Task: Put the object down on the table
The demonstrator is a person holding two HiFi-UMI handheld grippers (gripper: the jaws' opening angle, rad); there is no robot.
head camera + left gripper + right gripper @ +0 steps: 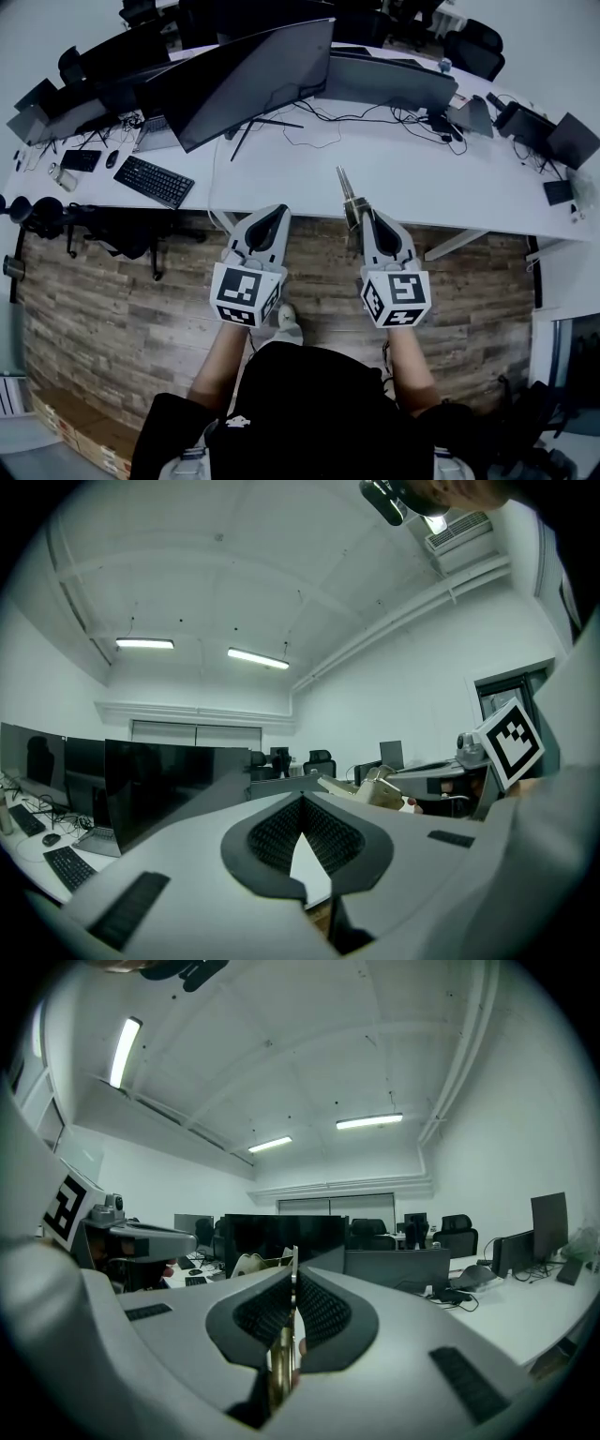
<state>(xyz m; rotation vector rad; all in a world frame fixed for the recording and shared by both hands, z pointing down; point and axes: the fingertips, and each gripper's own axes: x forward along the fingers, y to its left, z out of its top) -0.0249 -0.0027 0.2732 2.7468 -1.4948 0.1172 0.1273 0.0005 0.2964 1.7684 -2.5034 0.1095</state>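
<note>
– Office bay: long white desk point(394, 178) under a big dark monitor point(253, 80), plank floor point(141, 300) on my side. Where's the object?
– Right of the monitor and nearer me, clamped in my right tongs point(292, 1274). It's a slim brass-coloured object point(346, 190), its thin flat tip poking out toward the desk edge.
– Left side?
– Left tongs point(300, 801) are closed on nothing, closer to the monitor's stand.
– Handling?
– I read it as stiff metal, light and probably slick. It's narrow enough to twist between the pads. The grip sits on the thicker body, which I judge right, since the thin tip may be sharp or bend. I'd lay it flat on bare desk right of the monitor.
</note>
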